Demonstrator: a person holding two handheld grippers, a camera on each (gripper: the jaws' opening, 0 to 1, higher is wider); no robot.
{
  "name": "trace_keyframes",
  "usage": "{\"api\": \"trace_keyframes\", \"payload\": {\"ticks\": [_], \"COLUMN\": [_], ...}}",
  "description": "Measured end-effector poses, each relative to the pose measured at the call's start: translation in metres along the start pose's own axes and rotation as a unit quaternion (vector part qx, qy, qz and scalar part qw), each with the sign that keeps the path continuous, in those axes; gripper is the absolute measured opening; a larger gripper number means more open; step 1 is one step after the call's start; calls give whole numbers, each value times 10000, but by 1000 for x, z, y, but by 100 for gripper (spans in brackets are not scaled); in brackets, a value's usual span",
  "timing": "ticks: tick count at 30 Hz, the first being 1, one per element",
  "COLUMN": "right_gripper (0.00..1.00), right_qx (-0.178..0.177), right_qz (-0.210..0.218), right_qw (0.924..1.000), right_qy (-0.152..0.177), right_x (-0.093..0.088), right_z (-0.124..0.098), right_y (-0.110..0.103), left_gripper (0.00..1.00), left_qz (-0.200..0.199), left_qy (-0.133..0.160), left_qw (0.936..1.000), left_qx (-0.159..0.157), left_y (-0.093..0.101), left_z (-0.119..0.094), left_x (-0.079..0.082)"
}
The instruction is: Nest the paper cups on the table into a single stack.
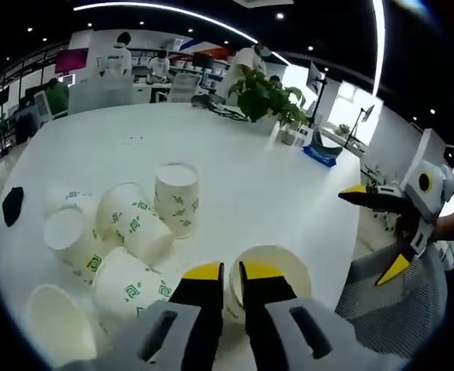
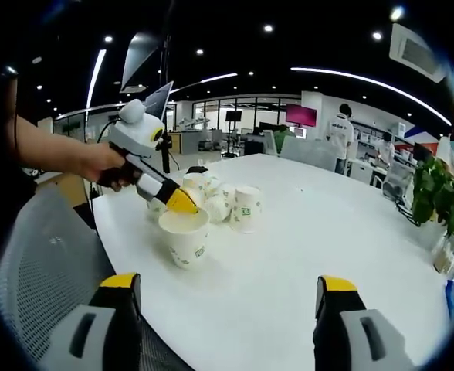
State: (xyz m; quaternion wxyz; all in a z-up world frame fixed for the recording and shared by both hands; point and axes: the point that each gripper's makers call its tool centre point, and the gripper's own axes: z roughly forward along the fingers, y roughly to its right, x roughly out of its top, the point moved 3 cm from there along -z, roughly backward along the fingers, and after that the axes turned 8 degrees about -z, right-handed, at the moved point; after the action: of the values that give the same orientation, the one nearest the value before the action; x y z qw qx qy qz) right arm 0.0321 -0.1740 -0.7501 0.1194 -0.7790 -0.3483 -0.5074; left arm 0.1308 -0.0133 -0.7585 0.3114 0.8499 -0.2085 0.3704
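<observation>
Left gripper (image 1: 224, 272) has its yellow-tipped jaws pinched together on the rim of an upright paper cup (image 1: 272, 272) near the table's edge; in the right gripper view I see the same cup (image 2: 184, 236) standing alone, with that gripper (image 2: 179, 202) reaching down onto its near rim from a person's hand (image 2: 103, 166). Behind it, the other cups (image 1: 111, 236) lie in a loose heap, most tipped on their sides, with one cup (image 1: 176, 198) standing mouth-down beside them. My right gripper (image 2: 227, 290) hangs over the table edge with its jaws wide apart and nothing between them; it also shows off to the side in the left gripper view (image 1: 377, 232). All of this sits on a white table (image 1: 235, 154), with a potted plant (image 1: 265, 97) at its far side and a grey mesh chair (image 2: 45, 255) close by.
</observation>
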Motion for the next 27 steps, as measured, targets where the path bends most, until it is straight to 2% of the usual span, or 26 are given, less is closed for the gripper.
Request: {"api": "trace_keyframes", "payload": {"ticks": [5,11,16,27], "right_gripper": [95,95,95,95], "right_qx": [-4,1,12,31], "right_qz": [1,5,7,17], "right_qw": [10000,10000,10000,10000], "right_qy": [-10,-14,-14,-14], "right_x": [0,0,0,0], "right_z": [0,0,0,0], "right_y": [0,0,-1,-2], "left_gripper": [18,23,24,31], "left_qz": [-1,81,154,307], "left_qy": [2,24,220,530], "left_qw": [10000,10000,9996,9976], "left_qx": [5,45,95,329], "left_y": [1,0,5,-8], "left_z": [-3,-9,-23,-54], "left_x": [4,7,19,38]}}
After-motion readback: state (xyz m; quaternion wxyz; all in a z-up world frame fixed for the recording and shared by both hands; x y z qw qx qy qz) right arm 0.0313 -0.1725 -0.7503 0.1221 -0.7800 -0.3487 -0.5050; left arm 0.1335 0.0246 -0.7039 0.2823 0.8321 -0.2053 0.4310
